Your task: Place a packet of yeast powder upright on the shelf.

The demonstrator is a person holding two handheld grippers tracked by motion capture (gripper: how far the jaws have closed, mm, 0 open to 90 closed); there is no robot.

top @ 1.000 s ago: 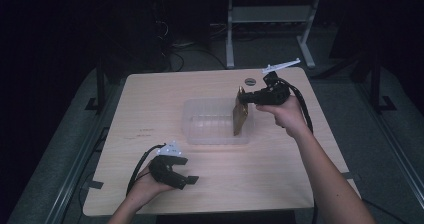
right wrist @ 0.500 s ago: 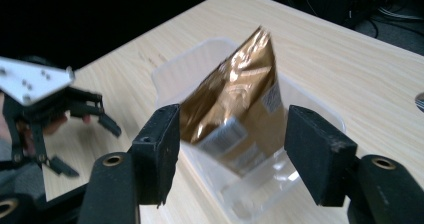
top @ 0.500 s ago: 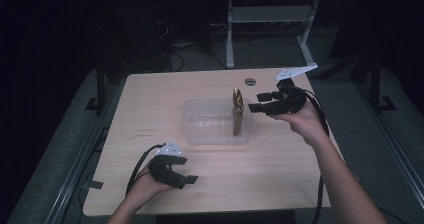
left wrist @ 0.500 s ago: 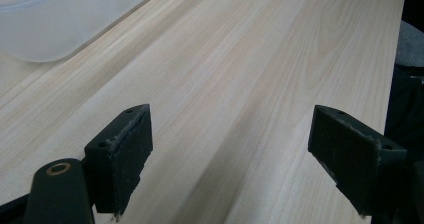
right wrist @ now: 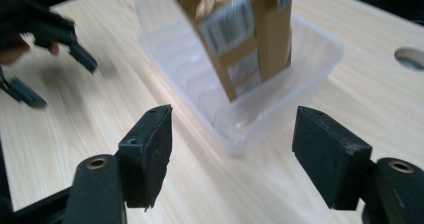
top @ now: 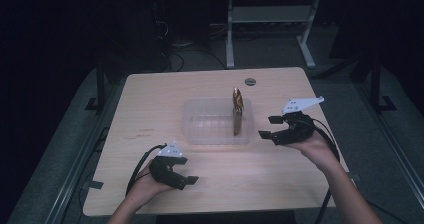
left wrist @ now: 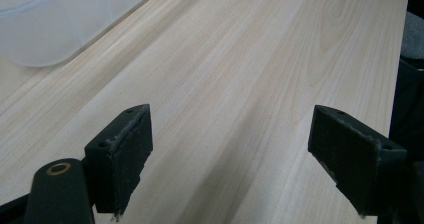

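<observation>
A clear plastic container sits at the middle of the wooden table. A brown packet with barcode labels stands upright at its right end, leaning on the wall. My right gripper hovers just right of the container, open and holding nothing. In the right gripper view the packet rises out of the container ahead of the open gripper. My left gripper rests near the front edge, open, with bare wood between its fingers and the container's corner beyond.
A round cable hole lies in the table behind the container. The left gripper appears far off in the right gripper view. A metal frame stands on the dark floor past the table. The table edges drop off on every side.
My right gripper has let go of the packet and drawn back to the right and toward the person. The packet stays standing in the container. The left gripper has not moved.
</observation>
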